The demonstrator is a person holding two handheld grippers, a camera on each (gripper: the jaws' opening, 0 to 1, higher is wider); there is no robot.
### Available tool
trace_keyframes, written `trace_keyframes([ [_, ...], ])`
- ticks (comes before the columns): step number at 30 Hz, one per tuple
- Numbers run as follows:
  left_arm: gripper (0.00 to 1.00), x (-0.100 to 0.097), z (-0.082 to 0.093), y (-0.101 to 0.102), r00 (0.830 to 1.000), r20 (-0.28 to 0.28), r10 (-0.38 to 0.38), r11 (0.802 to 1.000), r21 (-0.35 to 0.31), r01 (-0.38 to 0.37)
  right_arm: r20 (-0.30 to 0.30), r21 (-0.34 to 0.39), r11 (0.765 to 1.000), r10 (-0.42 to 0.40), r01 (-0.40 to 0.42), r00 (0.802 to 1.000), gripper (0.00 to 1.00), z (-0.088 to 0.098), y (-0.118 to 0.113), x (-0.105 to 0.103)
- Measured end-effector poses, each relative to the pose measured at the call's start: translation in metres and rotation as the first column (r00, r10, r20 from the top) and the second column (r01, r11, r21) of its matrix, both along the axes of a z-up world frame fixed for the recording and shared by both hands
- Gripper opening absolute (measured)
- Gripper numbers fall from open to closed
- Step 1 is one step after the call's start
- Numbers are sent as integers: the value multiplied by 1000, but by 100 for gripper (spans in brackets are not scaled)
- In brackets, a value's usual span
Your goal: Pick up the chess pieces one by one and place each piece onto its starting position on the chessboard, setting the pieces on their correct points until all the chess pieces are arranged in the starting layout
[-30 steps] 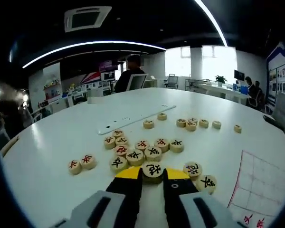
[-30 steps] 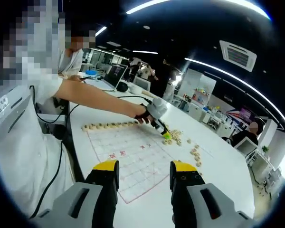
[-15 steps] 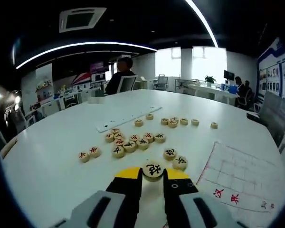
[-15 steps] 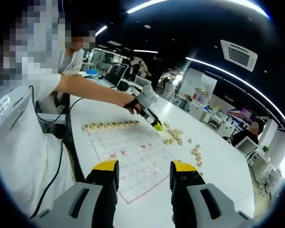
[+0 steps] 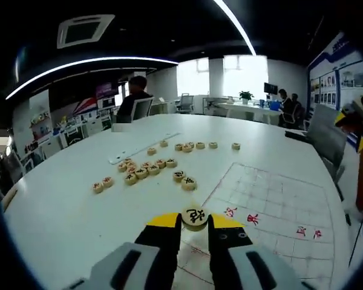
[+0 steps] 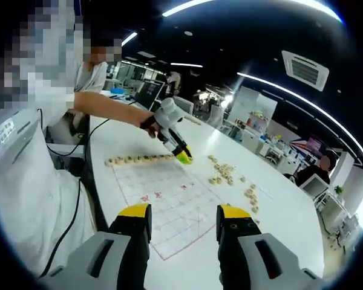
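Piece in my left gripper (image 5: 195, 226): a round pale wooden disc with a black character (image 5: 195, 216), pinched flat between the yellow-tipped jaws, face up, with no long axis to align. The white paper chessboard with red grid lines (image 5: 272, 202) lies ahead and to the right, nearer this hand. My right gripper (image 6: 183, 225) hangs spread and empty above the board's near edge.

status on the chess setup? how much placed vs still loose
Done: one row of pieces lines the far edge of the chessboard. In hand: the left gripper is shut on one black-marked piece, over the board's near edge. Left: the loose pieces scattered on the white table.
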State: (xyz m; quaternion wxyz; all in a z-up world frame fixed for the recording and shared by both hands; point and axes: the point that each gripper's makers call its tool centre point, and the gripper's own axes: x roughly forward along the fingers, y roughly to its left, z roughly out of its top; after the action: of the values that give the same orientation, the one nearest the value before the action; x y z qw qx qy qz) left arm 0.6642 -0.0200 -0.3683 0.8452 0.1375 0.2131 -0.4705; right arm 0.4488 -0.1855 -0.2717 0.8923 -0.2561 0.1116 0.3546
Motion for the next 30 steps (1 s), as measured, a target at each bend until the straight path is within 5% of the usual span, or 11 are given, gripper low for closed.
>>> trace_keyframes([
  [8,20,-7,-15,14,1000,-6,-24,998,57,24,2,-1,1000,-1,1,1000,44,0,0,-1],
  [24,20,-3,-36,17,998,-65,-16,997,69,21,2,-1,1000,-2,2,1000,44,-1,-1,-1],
  [28,34,-1,-34,17,999,-50,-16,998,58,19,3,-2,1000,-1,1,1000,44,-1,-1,-2],
  [30,44,2,-22,13,999,-43,-4,1000,-4,4,4,-1,1000,-2,2,1000,44,0,-2,-2],
])
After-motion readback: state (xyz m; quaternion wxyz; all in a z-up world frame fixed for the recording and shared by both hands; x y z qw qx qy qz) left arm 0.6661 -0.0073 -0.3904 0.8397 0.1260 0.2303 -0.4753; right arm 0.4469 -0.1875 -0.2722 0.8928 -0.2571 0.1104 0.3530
